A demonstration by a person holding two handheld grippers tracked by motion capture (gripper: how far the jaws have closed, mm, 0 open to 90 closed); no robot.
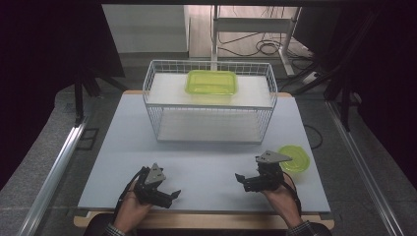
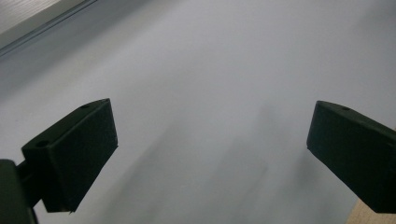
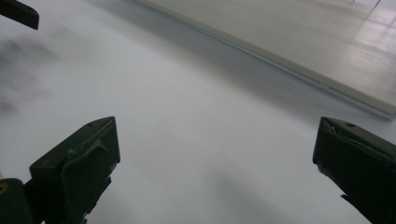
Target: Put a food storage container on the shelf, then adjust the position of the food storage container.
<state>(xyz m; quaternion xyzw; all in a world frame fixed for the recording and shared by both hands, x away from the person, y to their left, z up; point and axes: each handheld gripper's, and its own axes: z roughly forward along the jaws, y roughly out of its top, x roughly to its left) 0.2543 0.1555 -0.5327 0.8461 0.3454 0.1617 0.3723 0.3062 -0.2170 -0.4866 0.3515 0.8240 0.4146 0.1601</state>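
Left gripper [image 1: 167,195]: held low over the near left of the table [image 1: 206,172], jaws spread wide, nothing between them; in the left gripper view [image 2: 210,154] bare grey surface lies between the two black jaws.
Wire basket [image 1: 158,83]: white, two-tiered, standing at the far middle of the table, well apart from both grippers.
Green container [image 1: 211,82]: translucent, rectangular, lidless, resting on the basket's upper shelf.
Lower shelf [image 1: 209,125]: bare.
Right gripper [image 1: 244,181]: held low over the near right of the table, jaws wide apart and empty; the right gripper view [image 3: 215,163] shows plain tabletop between them.
Green lid [image 1: 296,158]: round-cornered, translucent, flat on the table just beside the right gripper, on its far right side; not touched.
Progress: by my reckoning nothing is in hand yet. The lid looks untouched and the container sits open in the basket.
Remaining: picking up the lid, most likely with the right gripper, and bringing lid and container together.
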